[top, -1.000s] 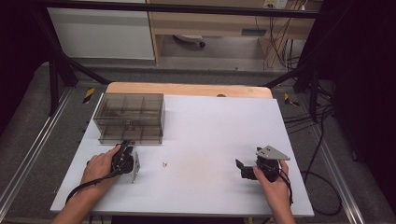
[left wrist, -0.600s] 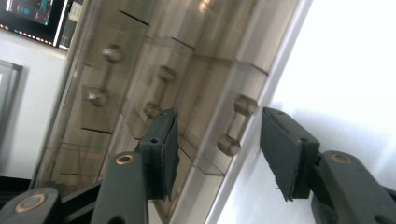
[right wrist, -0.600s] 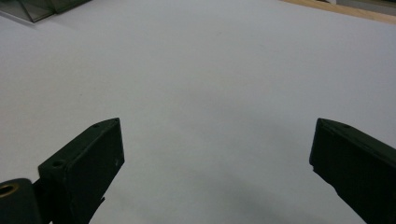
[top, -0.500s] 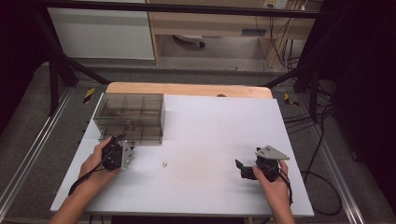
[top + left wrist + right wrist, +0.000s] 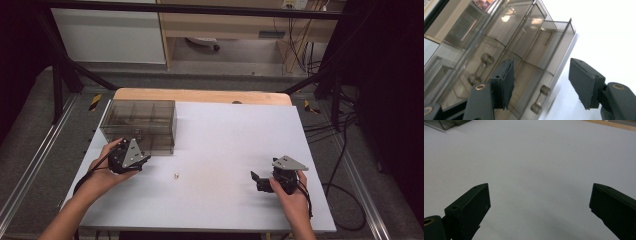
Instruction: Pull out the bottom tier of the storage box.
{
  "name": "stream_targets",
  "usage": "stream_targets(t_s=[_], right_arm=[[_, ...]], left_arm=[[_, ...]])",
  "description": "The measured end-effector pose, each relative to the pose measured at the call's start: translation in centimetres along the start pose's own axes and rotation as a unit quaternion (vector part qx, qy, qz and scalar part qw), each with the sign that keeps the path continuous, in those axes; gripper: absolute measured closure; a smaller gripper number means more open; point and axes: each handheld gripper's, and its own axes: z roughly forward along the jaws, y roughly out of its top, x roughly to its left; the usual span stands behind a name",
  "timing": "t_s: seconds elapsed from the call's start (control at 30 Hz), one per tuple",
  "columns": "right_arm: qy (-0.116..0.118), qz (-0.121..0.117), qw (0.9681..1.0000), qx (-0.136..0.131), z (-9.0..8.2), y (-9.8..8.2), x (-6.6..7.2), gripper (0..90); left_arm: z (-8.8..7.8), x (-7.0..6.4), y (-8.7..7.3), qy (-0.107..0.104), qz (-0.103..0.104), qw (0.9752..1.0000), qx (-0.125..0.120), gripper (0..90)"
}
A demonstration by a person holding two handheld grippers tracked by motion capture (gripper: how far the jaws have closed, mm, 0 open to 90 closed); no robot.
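One smoky plastic drawer box (image 5: pixel 139 125) stands at the far left of the white table (image 5: pixel 220 145); my left gripper (image 5: pixel 541 85), jaws wide apart and holding nothing, is just in front of the box, facing two drawer handles (image 5: pixel 539 99). My right gripper (image 5: pixel 539 212), likewise wide open and empty, rests well to the right of the box. One small object (image 5: pixel 176 175), too small to identify, lies between the two grippers.

A smoky clear drawer cabinet (image 5: pixel 140 124) stands at the far left of the white table (image 5: pixel 225 145) (its small drawer knobs (image 5: pixel 538 99) show in the left gripper view). A tiny pale object (image 5: pixel 176 175), too small to identify, lies on the table nearer than the cabinet, just off its right corner.
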Motion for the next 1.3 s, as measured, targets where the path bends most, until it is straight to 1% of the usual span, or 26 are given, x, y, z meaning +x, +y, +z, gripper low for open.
stream_targets(t_s=[0.1, 0.23, 0.33, 0.4, 0.47, 0.57, 0.63, 0.73, 0.77, 0.87, 0.93, 0.97, 1.0, 1.03, 1.17, 1.23, 1.3], right_arm=[[-0.001, -0.001, 1.0, 0.0, 0.0, -0.1, -0.1, 3.9], [0.001, 0.0, 1.0, 0.001, 0.0, -0.1, 0.0, 4.1], [0.004, -0.002, 1.0, 0.002, 0.0, 0.0, 0.1, 4.1], [0.005, -0.002, 1.0, 0.004, 0.0, 0.0, 0.2, 3.7], [0.004, -0.005, 1.0, 0.005, 0.1, 0.0, 0.2, 3.1], [0.005, -0.005, 1.0, 0.003, 0.0, 0.0, 0.3, 3.1], [0.005, -0.004, 1.0, 0.003, 0.0, 0.0, 0.3, 3.2], [0.005, -0.005, 1.0, 0.003, 0.0, 0.0, 0.3, 3.4], [0.005, -0.005, 1.0, 0.003, 0.0, 0.0, 0.3, 3.5], [0.002, -0.006, 1.0, 0.006, 0.1, 0.0, 0.3, 3.7], [0.002, -0.006, 1.0, 0.006, 0.1, 0.0, 0.3, 3.7], [0.003, -0.006, 1.0, 0.006, 0.1, 0.0, 0.3, 3.7], [0.003, -0.006, 1.0, 0.006, 0.1, 0.0, 0.3, 3.7], [0.003, -0.006, 1.0, 0.006, 0.1, 0.0, 0.3, 3.7], [0.003, -0.005, 1.0, 0.005, 0.1, 0.0, 0.3, 3.7], [0.003, -0.005, 1.0, 0.005, 0.1, 0.0, 0.2, 3.7], [0.003, -0.002, 1.0, 0.006, 0.1, 0.0, 0.3, 3.7]], left_arm=[[0.4, 0.2, 0.4, -0.016, 0.0, 0.9999, -0.004, 36.1], [0.8, 0.3, 0.7, -0.03, -0.004, 0.9995, -0.01, 33.9], [1.1, 0.3, 1.0, -0.043, -0.006, 0.999, -0.008, 31.1], [1.4, 0.2, 1.1, -0.051, -0.007, 0.9987, -0.002, 27.8], [1.6, 0.2, 1.3, -0.054, -0.002, 0.9985, 0.005, 25.8], [1.8, 0.3, 1.3, -0.057, -0.005, 0.9983, 0.005, 26.9], [2.0, 0.3, 1.2, -0.061, -0.005, 0.9981, 0.009, 27.4], [2.3, 0.3, 1.0, -0.064, 0.001, 0.9978, 0.019, 31.4], [2.4, 0.3, 1.0, -0.065, 0.002, 0.9976, 0.024, 34.4], [2.7, 0.4, 0.8, -0.069, 0.0, 0.9973, 0.026, 42.8], [2.9, 0.5, 0.8, -0.072, -0.006, 0.997, 0.028, 44.9], [3.0, 0.6, 0.7, -0.078, -0.01, 0.9965, 0.029, 47.0], [3.1, 0.6, 0.7, -0.082, -0.013, 0.9962, 0.028, 49.9], [3.2, 0.7, 0.7, -0.083, -0.017, 0.9961, 0.025, 50.6], [3.6, 0.8, 0.9, -0.089, -0.022, 0.9954, 0.025, 56.3], [3.8, 0.9, 1.1, -0.099, -0.023, 0.9946, 0.023, 61.3], [4.1, 1.1, 1.2, -0.111, -0.04, 0.9929, 0.016, 62.2]])
